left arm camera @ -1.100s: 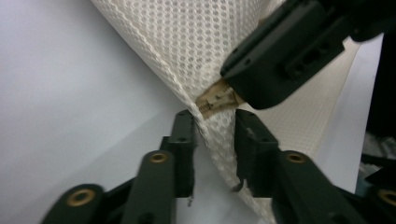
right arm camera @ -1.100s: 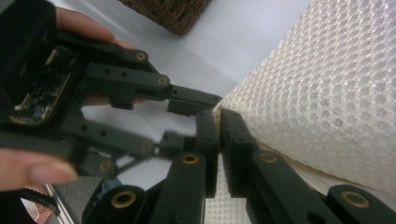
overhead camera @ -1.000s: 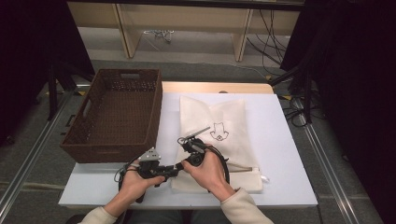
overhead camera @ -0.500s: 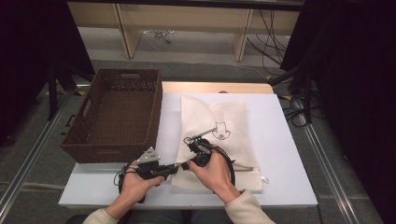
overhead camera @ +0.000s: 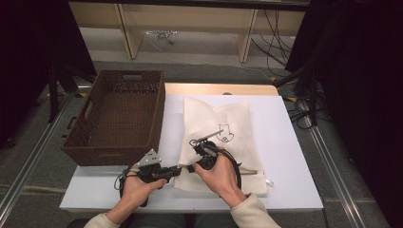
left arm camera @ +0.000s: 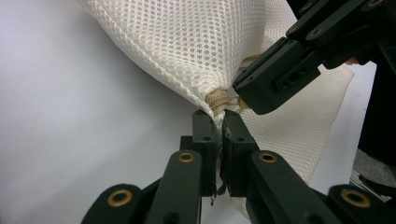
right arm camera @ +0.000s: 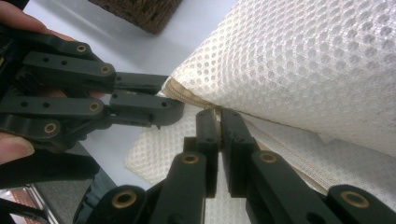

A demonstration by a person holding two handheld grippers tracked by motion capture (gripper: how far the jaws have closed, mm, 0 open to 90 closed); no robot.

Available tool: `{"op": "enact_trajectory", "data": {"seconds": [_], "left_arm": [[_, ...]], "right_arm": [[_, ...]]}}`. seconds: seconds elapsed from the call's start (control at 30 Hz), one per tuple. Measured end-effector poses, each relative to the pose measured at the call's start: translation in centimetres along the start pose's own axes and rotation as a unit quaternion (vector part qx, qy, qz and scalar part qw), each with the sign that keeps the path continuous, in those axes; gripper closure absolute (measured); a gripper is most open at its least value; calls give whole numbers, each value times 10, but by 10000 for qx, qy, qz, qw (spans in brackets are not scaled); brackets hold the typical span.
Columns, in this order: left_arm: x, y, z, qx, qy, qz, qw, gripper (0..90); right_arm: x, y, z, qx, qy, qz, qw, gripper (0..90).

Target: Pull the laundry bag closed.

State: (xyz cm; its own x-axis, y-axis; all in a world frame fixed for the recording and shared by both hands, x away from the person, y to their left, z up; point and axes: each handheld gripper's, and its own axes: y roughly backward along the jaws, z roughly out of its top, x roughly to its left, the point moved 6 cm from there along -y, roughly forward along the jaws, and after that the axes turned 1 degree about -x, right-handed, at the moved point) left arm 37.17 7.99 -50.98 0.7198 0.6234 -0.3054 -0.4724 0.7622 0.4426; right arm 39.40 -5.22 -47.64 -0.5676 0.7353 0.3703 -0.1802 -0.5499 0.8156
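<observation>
— Looking from the high view: where's the mesh bag [overhead camera: 223, 137]?

— Flat on the white bench [overhead camera: 294, 156], just right of the wicker basket [overhead camera: 119, 114]; bare bench lies beyond its right edge.

— Left gripper view?

— Left claw [left arm camera: 219, 119] clamped on the bag's corner hem.

— Right gripper view?

— Right claw [right arm camera: 219, 116] clamped on that same edge, beside the left.

Bag [overhead camera: 223, 128] is cream mesh cloth, open-holed and matt, with a ribbed woven hem. Basket [overhead camera: 119, 114] is dark brown wicker, rough; table [overhead camera: 285, 152] is smooth matt white. Gripper jaws are matt black plastic with brass-coloured rivets.
</observation>
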Motion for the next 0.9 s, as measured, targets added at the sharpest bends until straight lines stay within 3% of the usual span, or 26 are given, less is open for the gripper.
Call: {"op": "enact_trajectory", "data": {"seconds": [0.17, 0.4, 0.6, 0.73, 0.83, 0.9], "left_arm": [[-1, 1, 1, -30, 26, -13, 10000, 853], [-1, 3, 2, -36, 31, -18, 10000, 853], [-1, 4, 2, -40, 88, 12, 10000, 852], [-1, 6, 4, -96, 144, 38, 9998, 851], [-1, 5, 4, -84, 49, 62, 9999, 852], [0, 6, 4, -85, 73, 39, 9999, 851]], "right_arm": [[0, 1, 0, 13, -55, -18, 10000, 878], [-4, 2, -2, 38, -111, -232, 9997, 877], [-3, 3, -2, 6, -26, -111, 9999, 877], [-3, 5, -3, 18, -113, -161, 9998, 877], [-6, 5, -3, 3, -237, -280, 9993, 877], [-7, 6, -2, -15, -62, -285, 9996, 877]]}}
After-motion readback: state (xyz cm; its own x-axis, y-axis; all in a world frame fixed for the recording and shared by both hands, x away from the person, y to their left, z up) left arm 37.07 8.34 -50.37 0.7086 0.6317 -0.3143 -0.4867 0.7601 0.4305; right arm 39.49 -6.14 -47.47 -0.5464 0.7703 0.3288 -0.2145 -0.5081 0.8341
